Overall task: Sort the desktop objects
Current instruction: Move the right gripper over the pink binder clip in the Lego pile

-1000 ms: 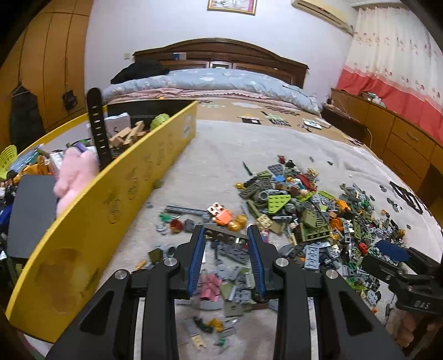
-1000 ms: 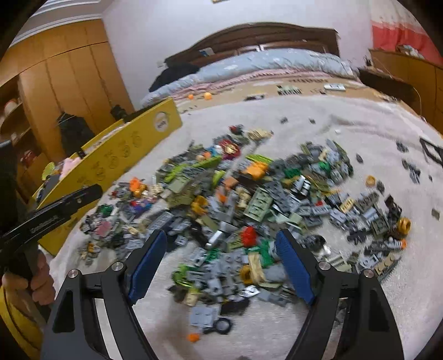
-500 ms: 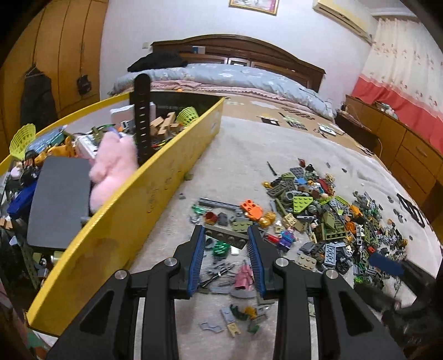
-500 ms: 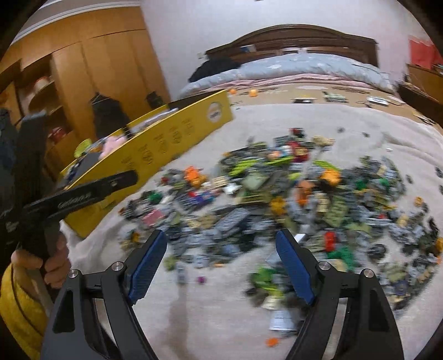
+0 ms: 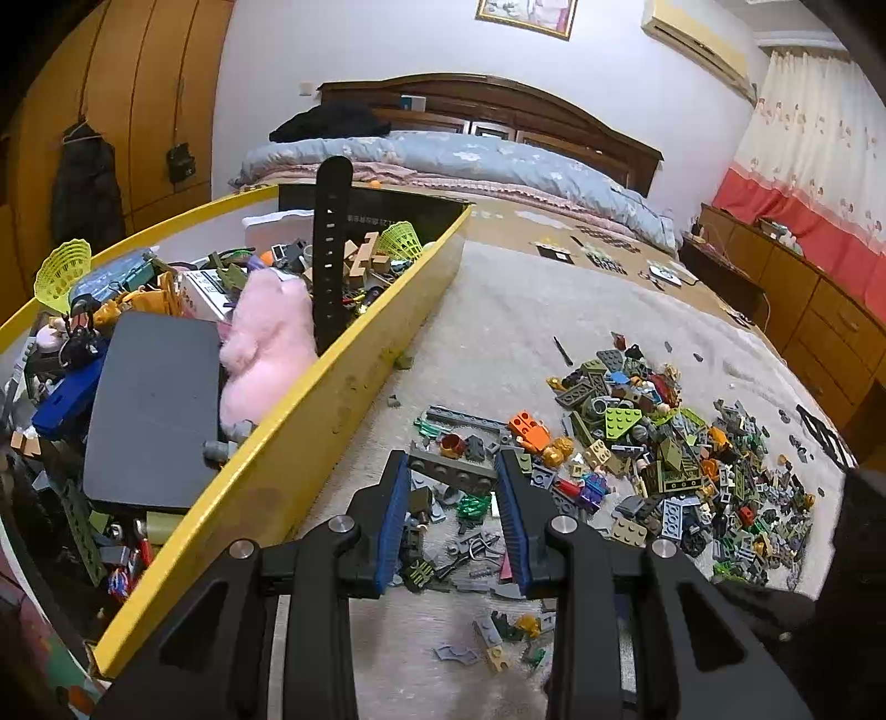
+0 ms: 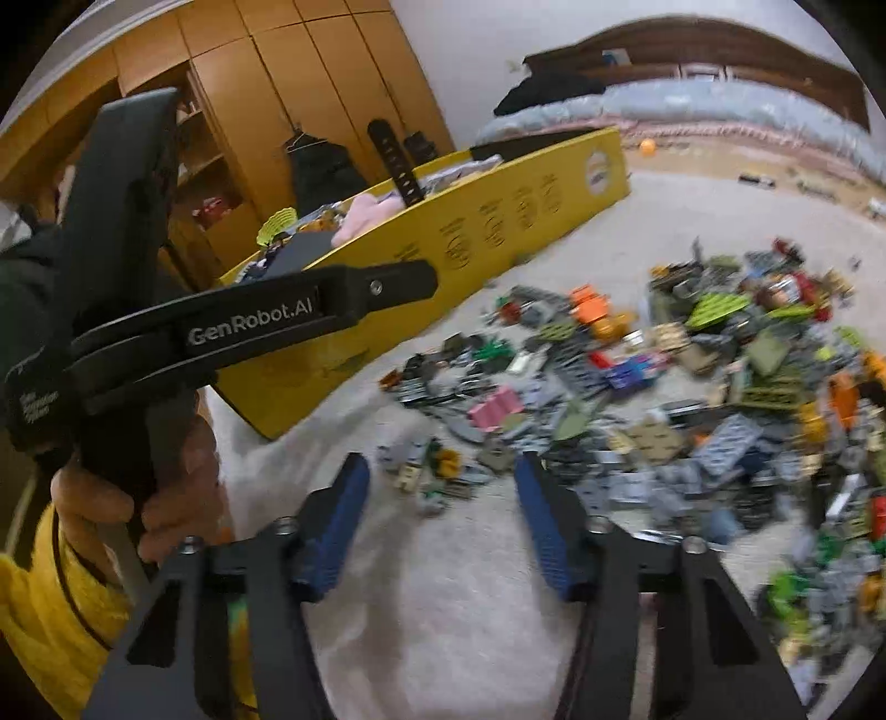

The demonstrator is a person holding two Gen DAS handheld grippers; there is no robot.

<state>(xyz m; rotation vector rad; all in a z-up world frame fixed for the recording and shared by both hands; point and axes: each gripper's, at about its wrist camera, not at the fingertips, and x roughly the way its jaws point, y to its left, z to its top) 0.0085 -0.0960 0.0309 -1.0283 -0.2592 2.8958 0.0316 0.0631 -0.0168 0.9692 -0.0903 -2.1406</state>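
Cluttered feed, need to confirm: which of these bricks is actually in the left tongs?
The long dark grey plate with round studs, clamped crosswise between the left tongs; the other bricks lie loose on the bedspread.

Wooden headboard (image 5: 498, 105), framed picture (image 5: 526, 16) (partly cropped), red-white curtain (image 5: 814, 160)

Two black grippers: left gripper (image 5: 453, 518) and right gripper (image 6: 440, 515), each with ribbed blue pads (image 5: 391, 523) and silver screws. White "GenRobot.AI" lettering along one arm, toward 9 o'clock. Yellow sleeve (image 6: 50, 603) below the hand (image 6: 133, 498).
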